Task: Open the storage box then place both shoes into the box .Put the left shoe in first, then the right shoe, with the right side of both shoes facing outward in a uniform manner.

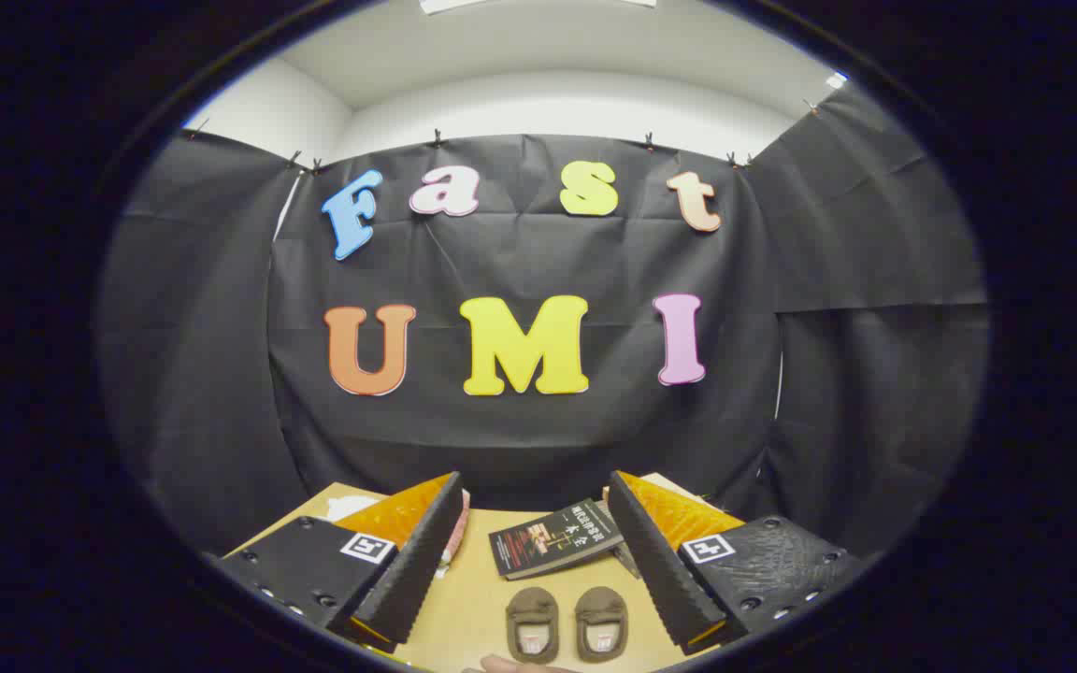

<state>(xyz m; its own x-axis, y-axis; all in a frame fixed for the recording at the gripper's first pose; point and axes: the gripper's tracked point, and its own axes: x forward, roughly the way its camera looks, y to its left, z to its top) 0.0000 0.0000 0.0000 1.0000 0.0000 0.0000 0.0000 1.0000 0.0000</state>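
Note:
Two small brown shoes lie side by side on the wooden table (464, 598), toes pointing away from me: the left one (532, 623) and the right one (601, 622). They sit low between my gripper's (534, 551) two fingers, which stand wide apart and hold nothing. The left finger (417, 561) and right finger (655, 561) flank the shoes without touching them. A fingertip of a person's hand (510, 665) shows at the table's near edge, just below the shoes.
A dark book (552, 538) lies flat beyond the shoes, near the right finger. Something pink and white (452, 542) peeks out behind the left finger. The black cloth wall closes off the table's back.

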